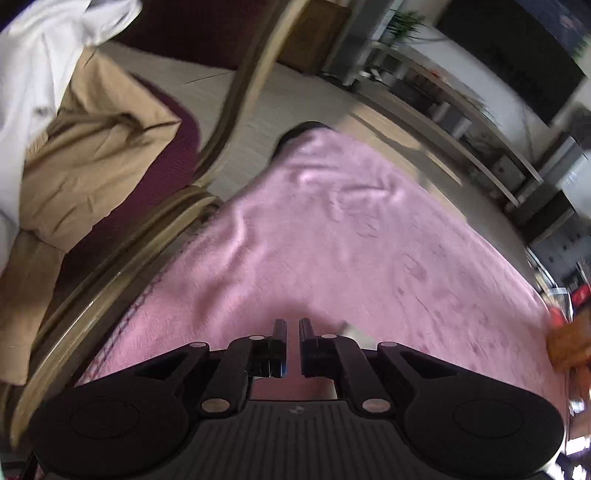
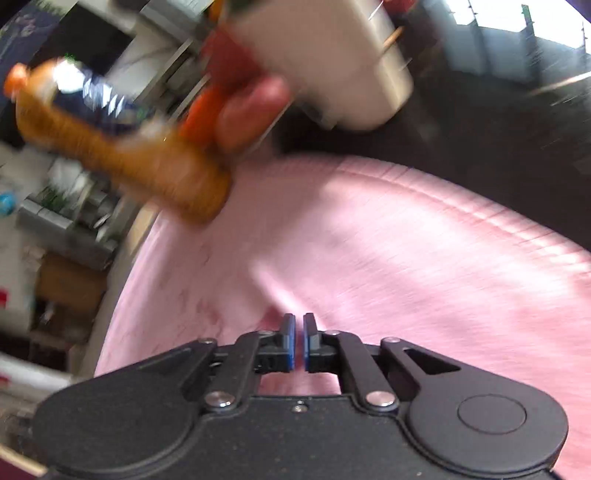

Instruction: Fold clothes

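Across the tabletop one pink garment (image 1: 351, 251) lies spread wide, its soft cloth covering most of the surface and one end draped over the far edge, where something dark shows beneath it. Two claws sit at its near edge. The left claw (image 1: 292, 328) has its fingers drawn close with a narrow gap between them, and cloth bunches up right at the tips; whether it actually pinches the fabric I cannot tell. The right claw (image 2: 299, 325) has its blue-lined fingers (image 2: 291, 343) nearly together, with pink cloth showing in the slit between them, so it appears clenched on the garment, whose stitched hem (image 2: 461, 206) curves along the far right edge in that view. On the far left corner in the right wrist view lies one orange bottle (image 2: 122, 155) with an orange cap and a dark label, heavily blurred, next to one pale box-shaped object (image 2: 332, 62) and some red items that are too smeared to name. Beside the tabletop's left edge stands a sofa with a curved wooden frame (image 1: 236, 96) and dark maroon upholstery, carrying one tan garment (image 1: 96, 158) and one white garment (image 1: 40, 55). Beyond lie a light floor (image 1: 295, 96), low shelving (image 1: 461, 122) along the wall, and a green plant (image 1: 406, 22).
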Tool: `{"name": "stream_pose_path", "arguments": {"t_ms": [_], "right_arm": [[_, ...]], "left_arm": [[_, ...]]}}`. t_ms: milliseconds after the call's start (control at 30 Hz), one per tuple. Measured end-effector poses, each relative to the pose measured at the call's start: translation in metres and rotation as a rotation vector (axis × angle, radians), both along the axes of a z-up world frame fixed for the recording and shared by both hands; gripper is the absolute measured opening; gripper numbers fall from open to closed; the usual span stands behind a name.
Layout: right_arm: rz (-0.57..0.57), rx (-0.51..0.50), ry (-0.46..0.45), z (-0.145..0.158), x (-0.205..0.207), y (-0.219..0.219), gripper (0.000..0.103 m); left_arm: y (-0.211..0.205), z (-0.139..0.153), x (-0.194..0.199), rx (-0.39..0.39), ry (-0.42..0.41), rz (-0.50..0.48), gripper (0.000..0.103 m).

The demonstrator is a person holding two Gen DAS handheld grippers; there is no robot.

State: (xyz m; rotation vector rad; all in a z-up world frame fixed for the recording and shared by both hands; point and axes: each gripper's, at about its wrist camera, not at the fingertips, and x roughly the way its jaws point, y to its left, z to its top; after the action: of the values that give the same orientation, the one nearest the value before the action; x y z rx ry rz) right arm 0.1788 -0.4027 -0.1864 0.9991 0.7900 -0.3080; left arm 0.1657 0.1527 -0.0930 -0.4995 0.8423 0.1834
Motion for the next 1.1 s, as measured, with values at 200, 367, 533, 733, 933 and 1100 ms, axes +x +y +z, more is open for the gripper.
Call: {"name": "stream_pose_path", "arguments": {"t_ms": [200,367,533,733,933,1100], "right_arm": [[0.161,0.177,-0.156,0.046,-0.077,0.004,0.022],[0.314,0.071,-0.092,0.04,-0.133,0.031,0.038],[0.273,-0.021,0.031,0.022,-0.144,0.02,0.038],[0.244,0.107,0.068,0.001,-0.151,0.012,0.037],[0.252,0.078,0.078,0.001,-0.154,0.019,0.037],[0.245,0.055,0.081,0.001,-0.148,0.019,0.037]], "left_arm": [[-0.055,0.031,-0.071,-0.077,-0.067,-0.39,0.017],[-0.092,-0.003,-0.114,-0.155,0.055,-0.571,0.016],[-0.103,-0.024,-0.117,-0.09,0.131,-0.523,0.013],[-0.091,-0.033,-0.111,-0.104,0.156,-0.474,0.014],[-0.09,-0.032,-0.112,-0.105,0.154,-0.476,0.015],[-0.089,-0.032,-0.112,-0.105,0.156,-0.479,0.015]]}}
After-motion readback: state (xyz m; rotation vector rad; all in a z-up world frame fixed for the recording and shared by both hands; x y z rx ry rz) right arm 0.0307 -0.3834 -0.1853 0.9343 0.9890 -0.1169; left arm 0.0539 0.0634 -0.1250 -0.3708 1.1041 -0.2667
